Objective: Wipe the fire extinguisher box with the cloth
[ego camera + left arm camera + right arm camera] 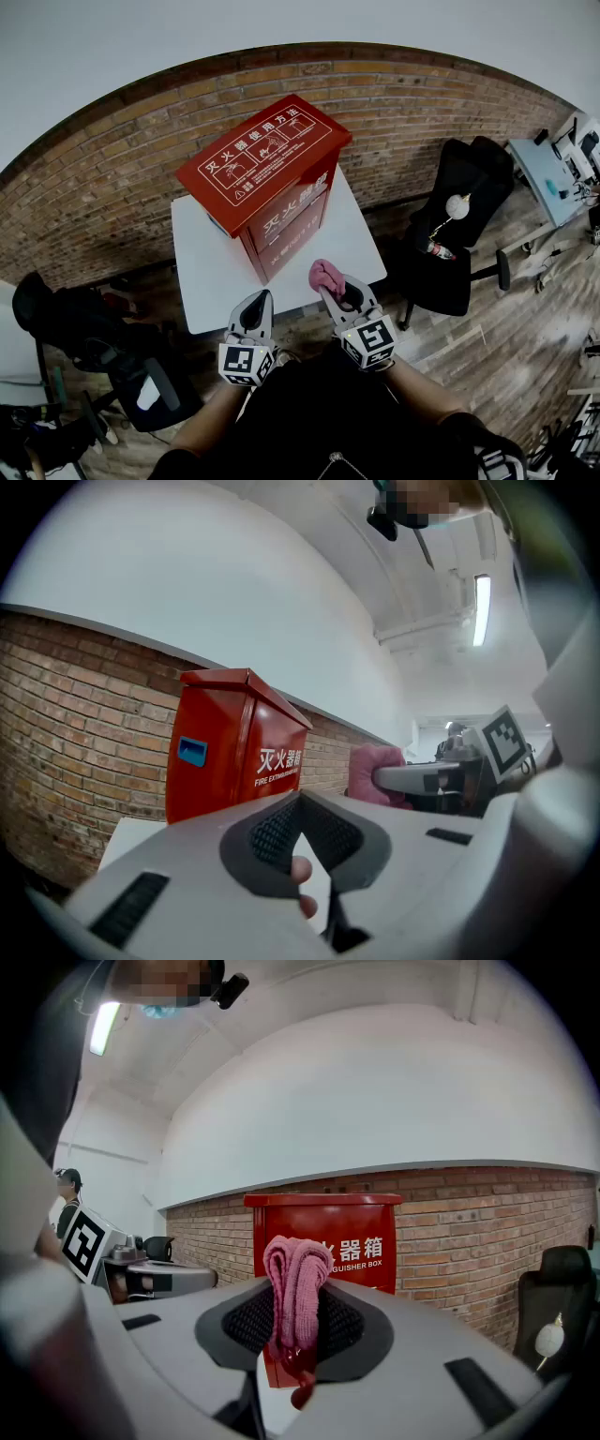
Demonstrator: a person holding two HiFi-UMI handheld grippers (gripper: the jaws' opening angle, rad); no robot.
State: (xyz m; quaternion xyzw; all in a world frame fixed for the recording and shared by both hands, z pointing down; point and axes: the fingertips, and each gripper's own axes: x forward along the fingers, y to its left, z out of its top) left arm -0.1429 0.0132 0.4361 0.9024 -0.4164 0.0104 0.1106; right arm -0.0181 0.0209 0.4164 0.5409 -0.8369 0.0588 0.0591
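The red fire extinguisher box (267, 173) stands upright on a white table (216, 272) against a brick wall. It also appears in the left gripper view (230, 752) and the right gripper view (347, 1241). My right gripper (333, 286) (295, 1288) is shut on a folded pink cloth (325, 274) (293, 1283) and is held above the table's front edge, short of the box's front face. The cloth (373, 766) also shows from the left gripper's side. Beside it, my left gripper (260, 302) (300, 803) is shut with nothing in it.
A black office chair (450, 253) stands right of the table, and another chair (141, 384) at the lower left. A grey desk (548, 173) is at the far right. The brick wall (112, 178) runs close behind the box. A person (66, 1190) stands far off.
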